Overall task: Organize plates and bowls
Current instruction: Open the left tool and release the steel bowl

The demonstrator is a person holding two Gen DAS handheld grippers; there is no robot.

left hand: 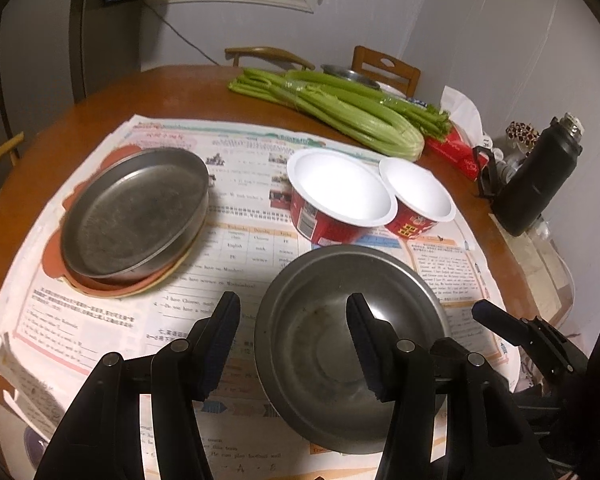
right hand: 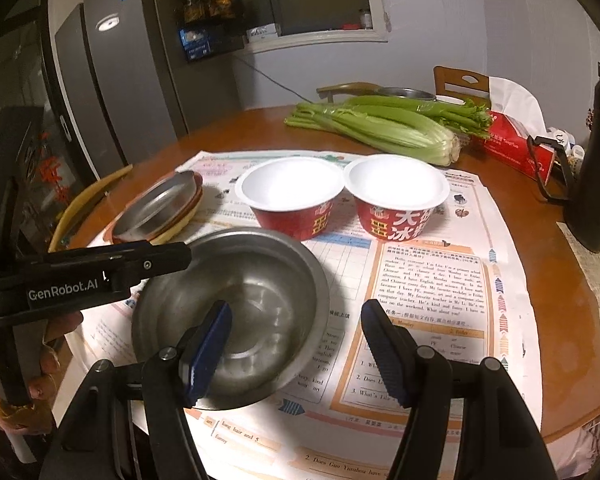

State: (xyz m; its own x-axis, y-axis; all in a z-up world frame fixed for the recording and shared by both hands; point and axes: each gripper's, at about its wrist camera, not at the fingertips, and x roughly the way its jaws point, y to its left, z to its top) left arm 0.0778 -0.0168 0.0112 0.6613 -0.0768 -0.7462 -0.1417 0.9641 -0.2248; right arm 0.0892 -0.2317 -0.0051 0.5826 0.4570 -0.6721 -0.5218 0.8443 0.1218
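A dented steel bowl (left hand: 340,360) stands on printed paper sheets near the table's front edge. My left gripper (left hand: 293,298) is open and straddles the bowl's left rim, one finger outside and one over the inside, not pressing. My right gripper (right hand: 296,305) is also open, with its left finger over the bowl (right hand: 252,304) and its right finger beyond the rim. A steel plate (left hand: 136,216) lies tilted on orange and yellow plates at the left. Two red paper bowls (left hand: 340,188) (left hand: 418,196) with white insides stand side by side behind the steel bowl.
Celery (left hand: 340,108) lies across the far side of the round wooden table (left hand: 172,92). A red tissue box (left hand: 456,152) and a black bottle (left hand: 540,176) stand at the right. Another steel bowl (left hand: 350,74) and chair backs are at the far edge. A fridge (right hand: 112,80) is left.
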